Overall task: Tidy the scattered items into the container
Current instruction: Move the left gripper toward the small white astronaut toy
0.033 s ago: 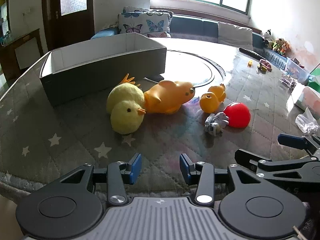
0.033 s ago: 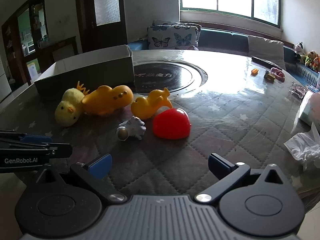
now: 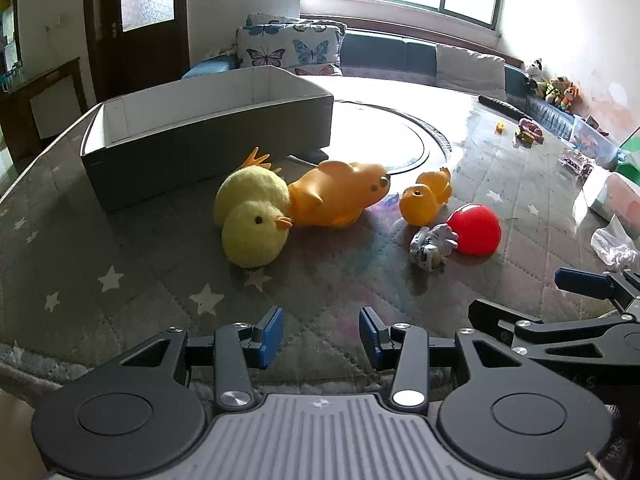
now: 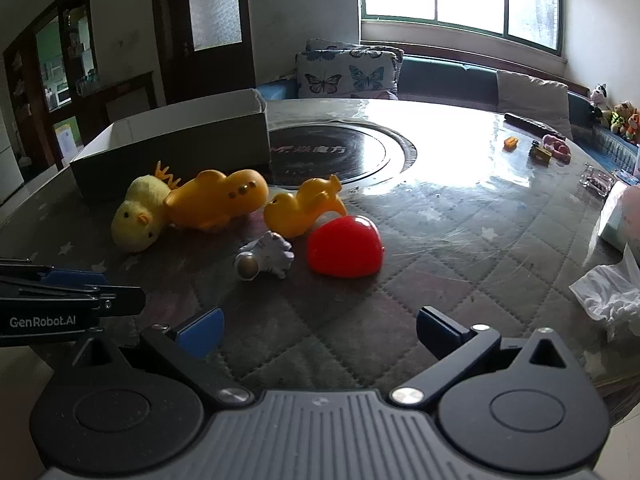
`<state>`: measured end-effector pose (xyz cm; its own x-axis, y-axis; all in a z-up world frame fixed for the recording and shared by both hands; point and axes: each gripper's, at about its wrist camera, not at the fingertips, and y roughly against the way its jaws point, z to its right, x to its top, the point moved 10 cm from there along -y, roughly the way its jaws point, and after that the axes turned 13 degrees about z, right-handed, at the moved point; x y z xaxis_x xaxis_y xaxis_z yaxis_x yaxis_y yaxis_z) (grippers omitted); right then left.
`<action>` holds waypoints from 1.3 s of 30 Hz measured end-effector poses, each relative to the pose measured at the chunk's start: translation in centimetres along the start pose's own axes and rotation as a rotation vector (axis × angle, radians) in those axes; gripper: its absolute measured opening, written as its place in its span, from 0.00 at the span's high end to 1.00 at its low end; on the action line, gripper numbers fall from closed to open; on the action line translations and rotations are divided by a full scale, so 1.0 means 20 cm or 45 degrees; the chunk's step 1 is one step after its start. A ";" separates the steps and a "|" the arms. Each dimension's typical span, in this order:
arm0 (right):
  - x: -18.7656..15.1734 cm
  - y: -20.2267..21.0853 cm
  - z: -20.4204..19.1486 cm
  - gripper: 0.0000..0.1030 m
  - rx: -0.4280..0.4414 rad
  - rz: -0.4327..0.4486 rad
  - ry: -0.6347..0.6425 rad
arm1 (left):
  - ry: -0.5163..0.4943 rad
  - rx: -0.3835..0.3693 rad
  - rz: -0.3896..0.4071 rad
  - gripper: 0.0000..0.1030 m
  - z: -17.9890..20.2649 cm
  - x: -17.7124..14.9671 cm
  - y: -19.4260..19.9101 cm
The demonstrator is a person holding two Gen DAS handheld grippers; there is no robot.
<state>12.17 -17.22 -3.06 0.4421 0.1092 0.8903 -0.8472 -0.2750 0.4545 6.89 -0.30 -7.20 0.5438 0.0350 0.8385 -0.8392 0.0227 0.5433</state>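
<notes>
A grey open box (image 3: 208, 148) (image 4: 176, 148) stands at the back left of the table. In front of it lie a yellow plush chick (image 3: 252, 220) (image 4: 138, 216), a large orange rubber animal (image 3: 340, 196) (image 4: 220, 200), a small orange duck (image 3: 426, 198) (image 4: 304, 208), a red half-ball (image 3: 476, 230) (image 4: 344, 246) and a small grey-white figure (image 3: 432, 246) (image 4: 266, 256). My left gripper (image 3: 320, 336) is open and empty, near the table's front edge, short of the chick. My right gripper (image 4: 320, 330) is wide open and empty, short of the red half-ball.
A dark round turntable (image 4: 340, 152) sits mid-table. Small toys (image 4: 548, 148) lie at the far right. A crumpled white bag (image 4: 612, 292) and a package (image 4: 620, 216) lie at the right edge. A sofa with butterfly cushions (image 3: 292, 48) is behind.
</notes>
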 end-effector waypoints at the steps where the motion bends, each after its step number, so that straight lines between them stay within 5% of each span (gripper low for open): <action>1: -0.01 0.00 -0.01 0.00 -0.001 -0.006 0.000 | -0.001 0.000 -0.004 0.57 0.00 0.00 0.00; 39: -0.05 0.01 -0.10 0.00 0.054 -0.090 0.016 | -0.030 0.067 -0.086 0.57 -0.02 -0.04 -0.01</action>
<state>11.05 -15.54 -3.80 0.4961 0.1417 0.8566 -0.8010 -0.3061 0.5146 6.57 0.05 -8.07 0.5993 0.0116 0.8004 -0.8000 -0.0280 0.5994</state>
